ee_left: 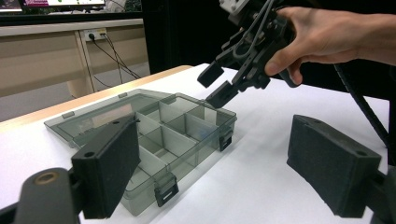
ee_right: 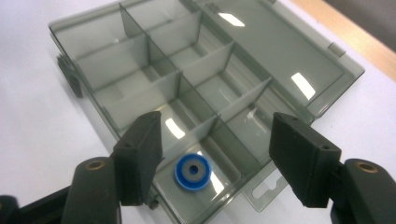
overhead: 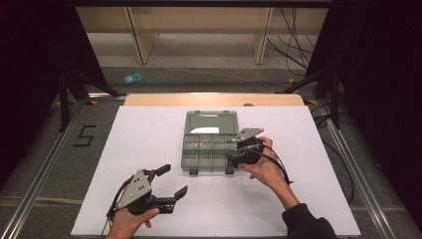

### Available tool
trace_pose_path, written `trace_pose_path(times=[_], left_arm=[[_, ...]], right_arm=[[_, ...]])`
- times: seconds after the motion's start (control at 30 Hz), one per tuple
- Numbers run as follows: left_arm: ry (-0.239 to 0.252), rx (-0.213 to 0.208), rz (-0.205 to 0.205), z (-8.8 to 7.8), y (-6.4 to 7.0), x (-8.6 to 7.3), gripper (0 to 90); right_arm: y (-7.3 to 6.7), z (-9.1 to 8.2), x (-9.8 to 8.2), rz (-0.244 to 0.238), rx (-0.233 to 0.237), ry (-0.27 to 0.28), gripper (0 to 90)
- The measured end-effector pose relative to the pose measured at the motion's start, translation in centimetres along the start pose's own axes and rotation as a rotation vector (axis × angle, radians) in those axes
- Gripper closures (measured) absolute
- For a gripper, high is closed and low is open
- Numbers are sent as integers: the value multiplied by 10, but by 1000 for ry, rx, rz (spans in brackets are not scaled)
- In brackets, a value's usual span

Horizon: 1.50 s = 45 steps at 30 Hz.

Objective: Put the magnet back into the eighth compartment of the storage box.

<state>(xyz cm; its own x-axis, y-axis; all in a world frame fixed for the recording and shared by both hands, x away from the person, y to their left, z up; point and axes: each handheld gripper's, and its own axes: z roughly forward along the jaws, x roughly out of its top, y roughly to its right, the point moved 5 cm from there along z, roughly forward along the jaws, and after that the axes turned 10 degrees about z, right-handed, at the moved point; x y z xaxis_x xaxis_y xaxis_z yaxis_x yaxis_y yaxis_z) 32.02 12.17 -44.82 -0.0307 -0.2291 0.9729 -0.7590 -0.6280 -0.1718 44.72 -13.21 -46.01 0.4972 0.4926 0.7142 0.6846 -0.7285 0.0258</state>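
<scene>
A smoky clear compartment box (overhead: pixel 191 158) lies open at the middle of the white table top, its lid (overhead: pixel 210 123) flat on the far side. In the right gripper view a small blue ring (ee_right: pixel 193 171) with a grey centre lies on the floor of a near corner compartment of the box (ee_right: pixel 140 70). My right gripper (ee_right: pixel 217 126) hangs open just above it, jaws apart and touching nothing. It hovers over the box's right near corner (overhead: pixel 234 158) and appears again in the left gripper view (ee_left: pixel 217 84). My left gripper (overhead: pixel 175 179) rests open at the front left, empty, facing the box (ee_left: pixel 154 135).
A white sheet (overhead: pixel 149 139) covers the table, with a wooden edge (overhead: pixel 214 98) at the far side. Black stands and cables flank the table on the floor. A small blue item (overhead: pixel 133 78) lies on the floor beyond.
</scene>
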Motion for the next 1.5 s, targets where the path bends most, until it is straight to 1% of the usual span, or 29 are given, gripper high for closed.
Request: trace_pose_path(times=[0.03, 0.07, 0.1, 0.13, 0.17, 0.2, 0.23, 0.27, 0.3, 0.33, 0.37, 0.4, 0.43, 0.53, 0.57, 0.6, 0.73, 0.8, 0.9, 0.97, 1.0, 1.07, 1.1, 1.17, 1.2, 1.3, 1.37, 1.4, 1.5], left_arm=[[0, 0, 0, 0, 0, 0, 166], [2, 1, 12, 0, -1, 0, 166], [1, -2, 3, 0, 0, 0, 166], [0, -1, 3, 0, 0, 0, 166], [-2, -23, -24, 0, 3, 0, 166], [-1, -21, -21, 0, 3, 0, 166], [-6, -10, -19, 0, 2, 0, 166], [3, -16, -3, 0, 1, 0, 166], [-1, -21, -21, 0, 3, 0, 166], [3, -15, -2, 0, 1, 0, 166], [2, -14, -3, 0, 1, 0, 166], [0, -18, -17, 0, 2, 0, 166], [0, -18, -18, 0, 2, 0, 166], [1, -18, -9, 0, 2, 0, 166], [1, -18, -10, 0, 2, 0, 166], [1, -18, -9, 0, 2, 0, 166], [1, -18, -9, 0, 2, 0, 166], [1, -18, -10, 0, 2, 0, 166], [1, -18, -14, 0, 2, 0, 166], [1, -17, -14, 0, 2, 0, 166], [1, -18, -8, 0, 2, 0, 166], [1, -17, -13, 0, 2, 0, 166], [0, -17, -13, 0, 2, 0, 166], [1, -17, -12, 0, 2, 0, 166], [1, -17, -15, 0, 2, 0, 166], [1, -17, -14, 0, 2, 0, 166], [1, -17, -14, 0, 2, 0, 166], [0, -17, -14, 0, 2, 0, 166], [1, -17, -14, 0, 2, 0, 166]], right_arm=[[0, -3, 1, 0, 9, -4, 346], [-1, -3, 3, -6, 9, 20, 343], [-2, -6, 3, 5, 19, 12, 343], [-3, -8, 3, 5, 26, 7, 343], [-3, -9, 4, 0, 24, 19, 341], [-4, -11, 5, 1, 23, 21, 334], [-5, -13, 5, -2, 24, 25, 328], [-7, -13, 6, 6, 32, 38, 329], [-8, -15, 7, 9, 38, 47, 329], [-10, -18, 9, 9, 44, 64, 328], [-12, -19, 9, 10, 53, 68, 328], [-13, -21, 9, 14, 53, 70, 327], [-15, -24, 10, 24, 55, 79, 319], [-20, -29, 11, 24, 79, 106, 314], [-20, -31, 11, 23, 89, 106, 310], [-22, -32, 11, 24, 86, 114, 303], [-27, -37, 9, 27, 108, 129, 296], [-27, -38, 9, 23, 105, 137, 293], [-30, -39, 8, 26, 117, 132, 290], [-31, -40, 7, 29, 116, 141, 290], [-31, -40, 7, 26, 120, 141, 289], [-32, -41, 6, 22, 121, 136, 288], [-33, -42, 5, 31, 123, 132, 287], [-34, -42, 5, 22, 124, 145, 286], [-35, -42, 5, 26, 132, 137, 286], [-36, -44, 4, 20, 133, 158, 286], [-38, -47, 4, 29, 141, 155, 285], [-37, -47, 4, 28, 136, 162, 284], [-39, -48, 2, 28, 147, 165, 283]])
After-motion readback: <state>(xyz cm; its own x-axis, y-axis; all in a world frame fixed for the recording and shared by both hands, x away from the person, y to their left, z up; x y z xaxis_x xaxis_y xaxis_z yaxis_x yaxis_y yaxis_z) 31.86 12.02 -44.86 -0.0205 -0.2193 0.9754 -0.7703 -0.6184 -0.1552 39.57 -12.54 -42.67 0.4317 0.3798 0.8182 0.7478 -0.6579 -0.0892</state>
